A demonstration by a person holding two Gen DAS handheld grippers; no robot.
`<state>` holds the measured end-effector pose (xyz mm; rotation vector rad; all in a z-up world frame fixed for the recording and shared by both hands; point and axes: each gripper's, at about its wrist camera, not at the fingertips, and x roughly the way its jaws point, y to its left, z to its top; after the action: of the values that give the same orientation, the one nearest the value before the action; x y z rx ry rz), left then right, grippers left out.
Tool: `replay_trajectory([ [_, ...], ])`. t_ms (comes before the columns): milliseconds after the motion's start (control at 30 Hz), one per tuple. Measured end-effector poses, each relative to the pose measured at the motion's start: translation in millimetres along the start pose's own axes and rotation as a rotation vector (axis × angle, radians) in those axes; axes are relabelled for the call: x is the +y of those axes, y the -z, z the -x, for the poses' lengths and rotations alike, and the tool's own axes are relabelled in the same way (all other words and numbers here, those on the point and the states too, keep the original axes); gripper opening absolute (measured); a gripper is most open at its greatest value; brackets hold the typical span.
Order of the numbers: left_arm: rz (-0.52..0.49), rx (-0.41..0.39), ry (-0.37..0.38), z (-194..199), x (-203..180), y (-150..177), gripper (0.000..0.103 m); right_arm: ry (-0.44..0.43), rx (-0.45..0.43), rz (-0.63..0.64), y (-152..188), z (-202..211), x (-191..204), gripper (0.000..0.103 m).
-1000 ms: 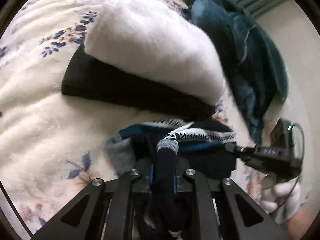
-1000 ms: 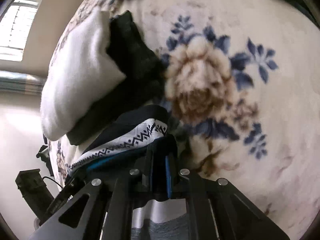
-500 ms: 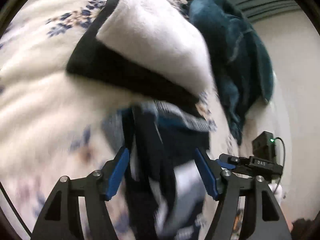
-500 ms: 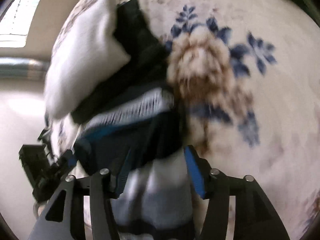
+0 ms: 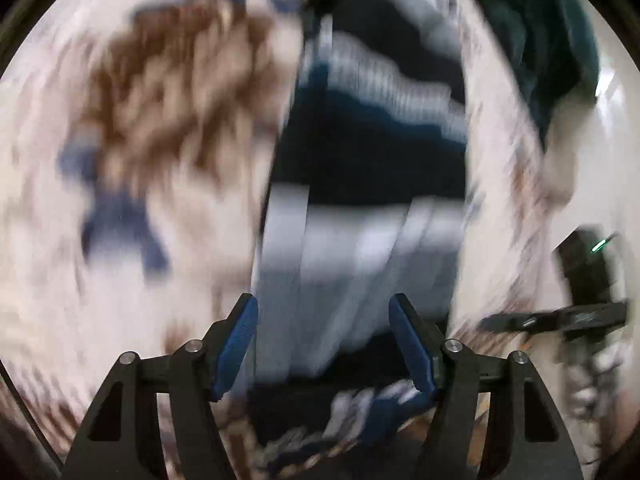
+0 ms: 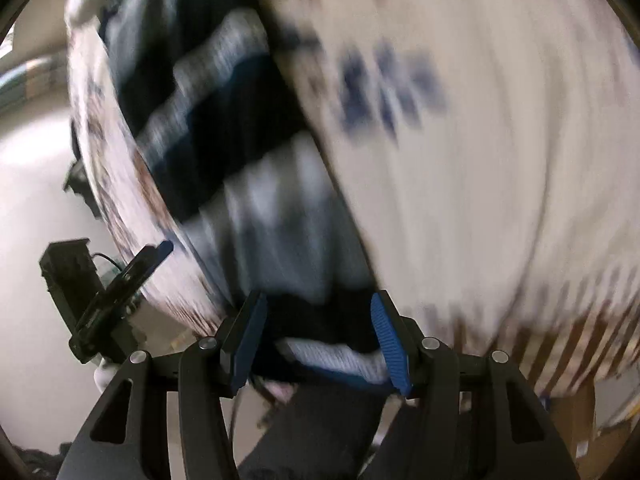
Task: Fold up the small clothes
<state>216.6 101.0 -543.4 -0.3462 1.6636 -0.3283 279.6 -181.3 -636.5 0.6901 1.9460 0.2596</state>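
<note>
A small navy garment [image 5: 360,140] with grey and white patterned bands lies lengthwise on the floral blanket [image 5: 160,120]; both views are motion-blurred. My left gripper [image 5: 322,312] is open, its blue pads [image 5: 236,348] wide apart at the garment's grey near end and not pressing on it. In the right wrist view the same garment [image 6: 224,128] runs up to the left. My right gripper [image 6: 318,304] is open over its near patterned edge [image 6: 340,356], pads clear of the cloth.
A teal cloth [image 5: 540,20] lies bunched at the far right of the bed. The right gripper's black body [image 5: 576,316] shows beside the bed edge; the left gripper's body [image 6: 92,300] shows likewise. The bed's near edge and dark fabric [image 6: 320,420] lie just below the right gripper.
Both grippers were shut on the garment's end a second ago; they opened, let it go and swept quickly back along it toward the near edge of the bed.
</note>
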Motion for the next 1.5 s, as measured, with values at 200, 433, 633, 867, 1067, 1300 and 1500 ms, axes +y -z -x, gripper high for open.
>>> replay_trajectory([
  [200, -0.048, 0.172, -0.179, -29, 0, 82, 0.066, -0.018, 0.071, -0.004, 72, -34, -29, 0.057],
  [433, 0.12, 0.022, -0.072, 15, 9, 97, 0.066, 0.017, 0.036, -0.009, 125, -42, -59, 0.057],
  [633, 0.163, -0.051, -0.061, -1, 19, 79, 0.066, -0.148, -0.076, -0.17, 119, -54, -90, 0.057],
  [867, 0.153, -0.113, -0.059, -26, 18, 81, 0.009, -0.306, -0.07, -0.316, 113, -85, -116, 0.016],
  [1067, 0.14, -0.052, -0.016, -25, 21, 85, 0.016, -0.146, -0.067, -0.242, 115, -94, -98, 0.015],
  [1300, 0.135, -0.191, 0.099, 26, 19, 14, 0.044, -0.126, -0.078, -0.087, 96, -57, -50, 0.053],
  [1500, 0.148, -0.325, 0.127, 15, 22, -89, 0.044, -0.152, -0.203, -0.142, 60, -26, -43, 0.053],
])
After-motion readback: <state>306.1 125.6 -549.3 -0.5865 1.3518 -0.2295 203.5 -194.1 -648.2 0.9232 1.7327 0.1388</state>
